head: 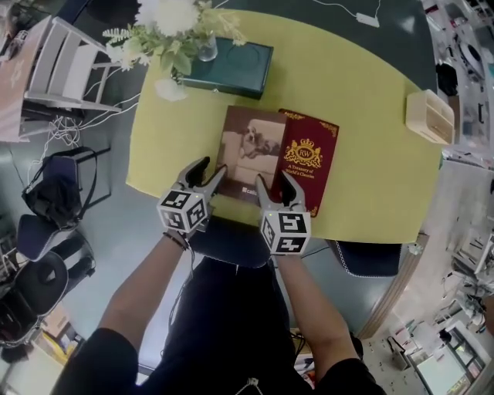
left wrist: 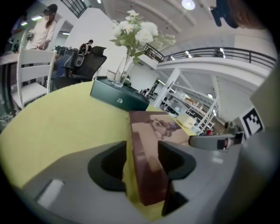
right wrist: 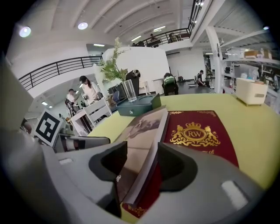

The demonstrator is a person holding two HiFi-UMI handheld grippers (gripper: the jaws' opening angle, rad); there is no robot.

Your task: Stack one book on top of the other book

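Two books lie side by side on the yellow table (head: 370, 92): a brown book with a dog picture (head: 251, 150) and a dark red book with a gold crest (head: 310, 158). The brown book's right edge lies over the red book's left edge. My left gripper (head: 208, 176) is open at the brown book's near left corner; in the left gripper view that corner (left wrist: 146, 175) stands between the jaws of the left gripper (left wrist: 146, 152) with gaps either side. My right gripper (head: 279, 187) is open too; in its own view the right gripper (right wrist: 142, 156) straddles the brown book's right edge (right wrist: 146, 151), beside the red book (right wrist: 197, 133).
A dark green box (head: 235, 69) with a glass vase of white flowers (head: 174, 23) stands at the table's far side. A cream box (head: 430, 116) sits at the right edge. A white chair (head: 65, 69) and a dark bag (head: 54, 193) are left of the table.
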